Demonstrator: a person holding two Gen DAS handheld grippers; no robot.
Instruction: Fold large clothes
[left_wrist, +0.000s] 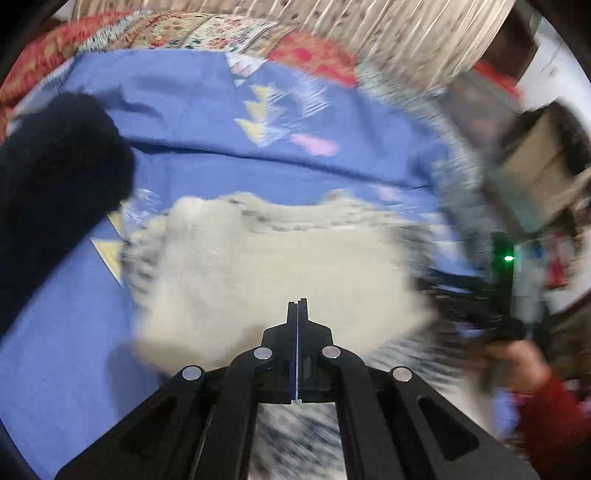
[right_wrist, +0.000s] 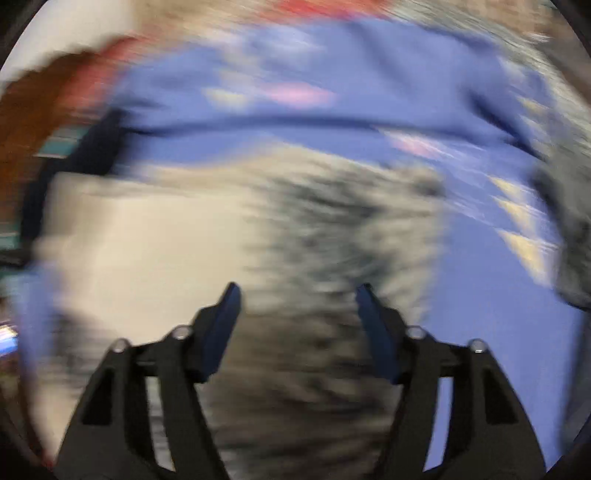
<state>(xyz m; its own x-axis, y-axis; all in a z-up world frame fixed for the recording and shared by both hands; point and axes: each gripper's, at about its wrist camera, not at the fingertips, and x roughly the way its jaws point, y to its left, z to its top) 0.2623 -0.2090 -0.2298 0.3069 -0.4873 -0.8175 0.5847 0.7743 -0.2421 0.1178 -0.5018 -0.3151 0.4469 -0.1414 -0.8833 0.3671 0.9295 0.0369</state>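
Both wrist views look forward and down, close over a cream garment (left_wrist: 280, 266) on a blue bedsheet (left_wrist: 207, 96). They share both; right view badly motion-blurred.

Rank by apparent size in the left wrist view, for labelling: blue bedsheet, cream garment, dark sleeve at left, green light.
1. blue bedsheet
2. cream garment
3. dark sleeve, though it is nearer the camera, so its rank against the garment is unsure
4. green light

Home bedroom — blue patterned bedsheet (left_wrist: 207, 110), floral quilt (left_wrist: 177, 31), pleated curtain (left_wrist: 388, 33) behind
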